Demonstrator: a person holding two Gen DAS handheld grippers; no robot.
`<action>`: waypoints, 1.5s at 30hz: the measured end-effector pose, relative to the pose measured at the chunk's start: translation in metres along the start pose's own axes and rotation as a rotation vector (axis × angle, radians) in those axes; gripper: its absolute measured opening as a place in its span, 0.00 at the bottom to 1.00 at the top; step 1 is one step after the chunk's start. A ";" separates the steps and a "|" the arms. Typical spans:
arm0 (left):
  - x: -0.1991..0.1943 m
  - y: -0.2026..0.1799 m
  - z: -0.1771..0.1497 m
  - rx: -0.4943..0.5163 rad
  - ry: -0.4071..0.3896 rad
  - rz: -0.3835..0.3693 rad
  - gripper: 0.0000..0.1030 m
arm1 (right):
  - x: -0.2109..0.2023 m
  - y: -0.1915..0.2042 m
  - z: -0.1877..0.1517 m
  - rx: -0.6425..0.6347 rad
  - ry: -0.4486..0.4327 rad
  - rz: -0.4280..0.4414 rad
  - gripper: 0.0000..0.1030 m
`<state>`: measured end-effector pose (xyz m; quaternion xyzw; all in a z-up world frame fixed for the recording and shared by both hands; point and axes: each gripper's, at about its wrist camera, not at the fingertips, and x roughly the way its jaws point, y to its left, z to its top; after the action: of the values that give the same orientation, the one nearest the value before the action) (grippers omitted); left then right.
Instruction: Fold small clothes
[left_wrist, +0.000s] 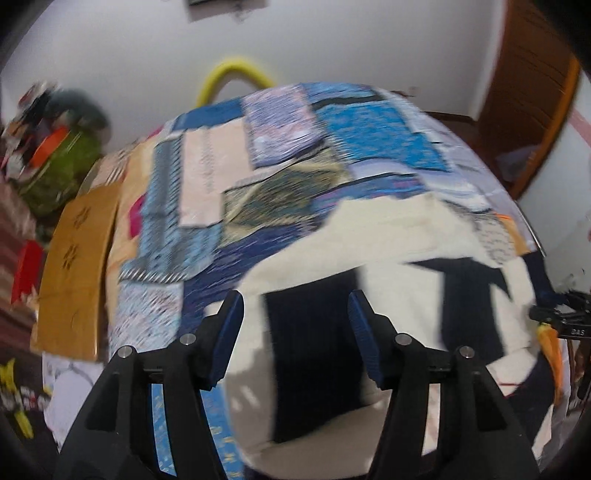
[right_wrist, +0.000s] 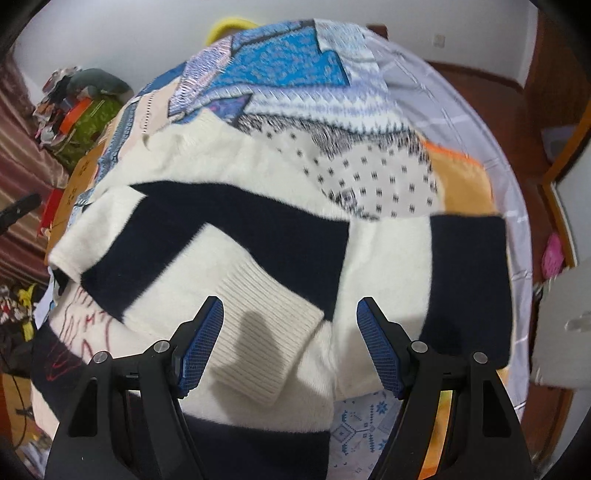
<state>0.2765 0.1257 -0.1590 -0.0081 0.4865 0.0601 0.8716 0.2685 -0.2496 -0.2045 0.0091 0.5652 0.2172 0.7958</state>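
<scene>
A patchwork bedspread covers the bed. On it a cream sweater with navy bands lies spread from nine to three o'clock. Its ribbed cuff sits at six, between the parted, empty fingers of the right gripper. The left gripper hangs likewise spread, holding nothing, above a navy band.

sweater: 1 | patchwork cover: 1 | tools: 2 – left, right
</scene>
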 end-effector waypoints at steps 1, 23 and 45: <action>0.002 0.010 -0.003 -0.017 0.005 0.008 0.56 | 0.002 -0.002 -0.002 0.014 0.007 0.012 0.69; 0.044 0.059 -0.061 -0.082 0.131 0.052 0.57 | 0.029 -0.016 -0.021 0.186 0.027 0.213 0.12; 0.051 0.064 -0.075 -0.103 0.158 0.047 0.59 | -0.022 -0.013 0.032 0.034 -0.181 0.003 0.06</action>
<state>0.2325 0.1888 -0.2389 -0.0464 0.5501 0.1047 0.8272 0.2957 -0.2624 -0.1765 0.0429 0.4948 0.2070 0.8429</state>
